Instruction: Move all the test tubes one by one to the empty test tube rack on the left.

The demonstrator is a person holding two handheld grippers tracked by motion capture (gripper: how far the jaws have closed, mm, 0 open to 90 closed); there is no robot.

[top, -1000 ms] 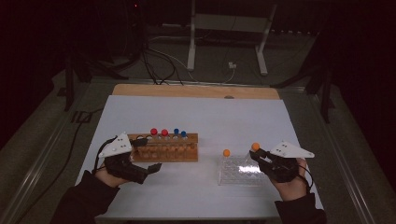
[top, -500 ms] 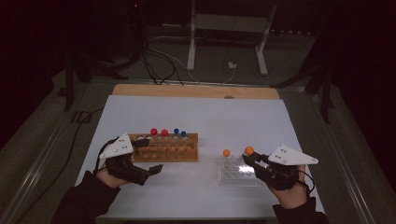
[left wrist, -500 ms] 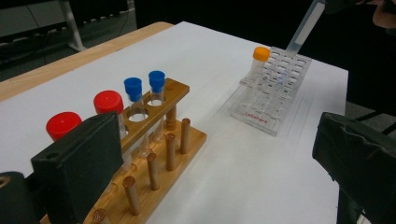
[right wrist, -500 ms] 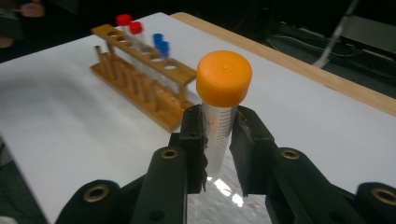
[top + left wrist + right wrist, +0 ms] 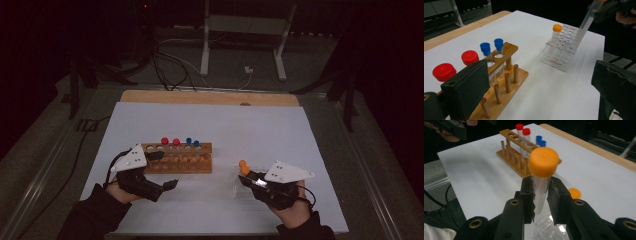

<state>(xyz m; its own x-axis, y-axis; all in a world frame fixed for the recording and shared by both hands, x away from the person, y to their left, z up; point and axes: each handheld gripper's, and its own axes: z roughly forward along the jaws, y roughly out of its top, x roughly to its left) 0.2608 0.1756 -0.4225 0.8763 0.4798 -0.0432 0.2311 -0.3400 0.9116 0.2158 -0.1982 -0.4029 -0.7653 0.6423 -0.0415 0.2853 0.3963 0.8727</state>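
Broadly, the white surface (image 5: pixel 260 130) carries a wooden test-tube rack (image 5: pixel 182 156) holding red-capped and blue-capped tubes, with a clear plastic tube rack (image 5: pixel 564 50) well apart from it. One orange-capped tube (image 5: pixel 556 32) stands in that clear rack. The left tongs (image 5: pixel 165 170) rest open just beside the wooden rack, holding nothing. The right tongs (image 5: pixel 541 195) are clamped on a clear orange-capped test tube (image 5: pixel 542 170), tilted over the clear rack.

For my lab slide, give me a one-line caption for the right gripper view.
Right gripper clamps an orange-capped tube above the clear rack, wooden rack behind.
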